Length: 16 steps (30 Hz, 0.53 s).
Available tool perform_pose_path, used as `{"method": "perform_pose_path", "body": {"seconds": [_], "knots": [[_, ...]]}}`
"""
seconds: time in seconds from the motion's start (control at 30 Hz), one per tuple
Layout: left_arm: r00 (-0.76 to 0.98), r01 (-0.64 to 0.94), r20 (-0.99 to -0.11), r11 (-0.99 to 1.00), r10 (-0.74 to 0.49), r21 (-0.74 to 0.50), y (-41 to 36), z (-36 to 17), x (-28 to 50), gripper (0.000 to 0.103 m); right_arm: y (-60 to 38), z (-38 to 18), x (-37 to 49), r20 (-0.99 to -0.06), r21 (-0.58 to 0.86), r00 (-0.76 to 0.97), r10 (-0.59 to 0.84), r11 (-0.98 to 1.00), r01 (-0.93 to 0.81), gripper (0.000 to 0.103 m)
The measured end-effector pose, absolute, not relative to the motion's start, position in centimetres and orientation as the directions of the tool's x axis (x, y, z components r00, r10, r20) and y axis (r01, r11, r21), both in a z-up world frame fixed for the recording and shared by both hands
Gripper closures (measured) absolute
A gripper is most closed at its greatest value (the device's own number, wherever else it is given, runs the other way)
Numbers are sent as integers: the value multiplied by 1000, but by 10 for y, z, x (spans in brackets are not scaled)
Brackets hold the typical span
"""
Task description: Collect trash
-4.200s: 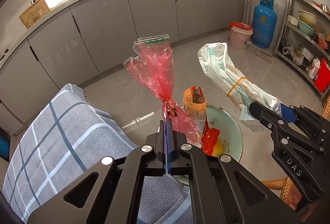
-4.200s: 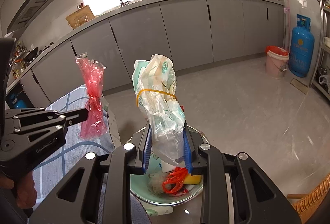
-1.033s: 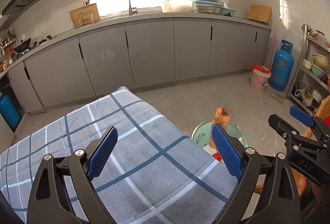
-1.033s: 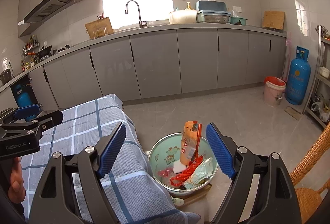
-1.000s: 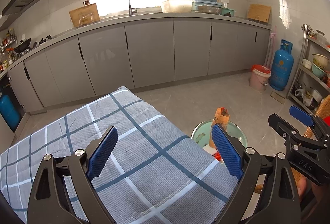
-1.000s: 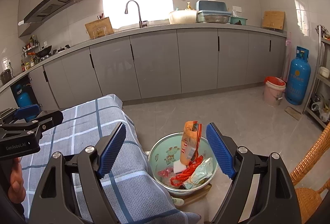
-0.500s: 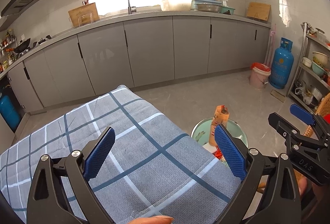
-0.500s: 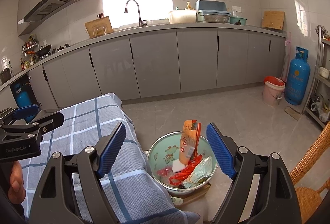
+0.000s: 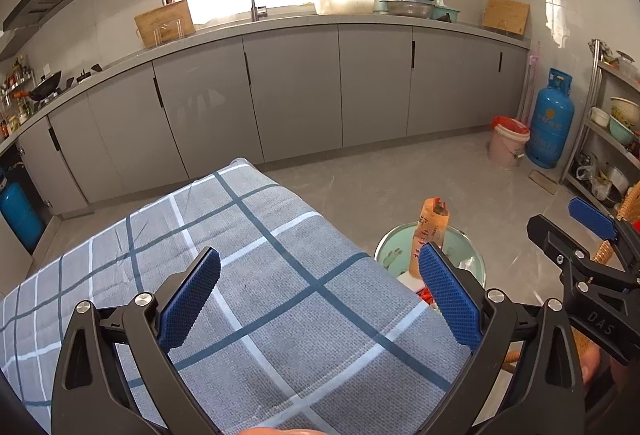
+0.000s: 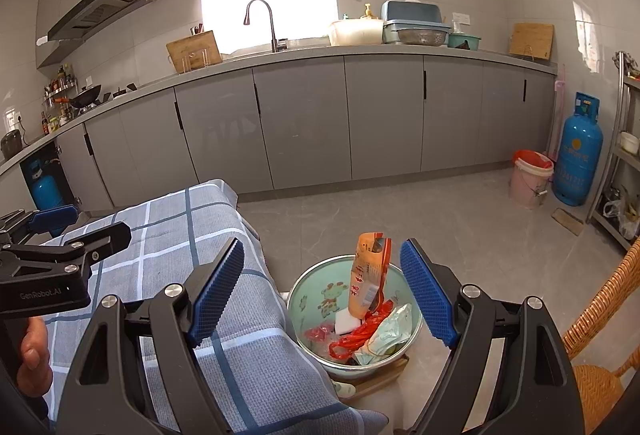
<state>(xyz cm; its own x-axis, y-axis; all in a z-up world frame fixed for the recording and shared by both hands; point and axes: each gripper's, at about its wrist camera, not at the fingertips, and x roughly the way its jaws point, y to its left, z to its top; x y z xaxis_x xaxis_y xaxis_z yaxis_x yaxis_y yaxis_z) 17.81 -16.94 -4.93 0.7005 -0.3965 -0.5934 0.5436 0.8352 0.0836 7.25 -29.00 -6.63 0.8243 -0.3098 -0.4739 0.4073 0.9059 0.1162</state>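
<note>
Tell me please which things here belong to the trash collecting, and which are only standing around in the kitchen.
For the job: green basin, orange snack bag, red plastic bag, pale wrapper, left gripper, right gripper.

Only around: checked cloth, gas cylinder, pink bucket, wicker chair.

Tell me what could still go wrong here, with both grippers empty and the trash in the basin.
The orange packet stands tall above the basin rim and may topple out. The basin sits close against the checked cloth on a low wooden stand, so a knock from the right gripper might tip it.
</note>
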Motion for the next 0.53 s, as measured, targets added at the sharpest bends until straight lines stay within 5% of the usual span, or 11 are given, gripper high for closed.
{"method": "perform_pose_path", "body": {"seconds": [0.53], "knots": [[686, 552, -612, 830, -394, 85, -168, -54, 180, 5, -288, -70, 70, -484, 101, 815, -319, 904, 415, 18]]}}
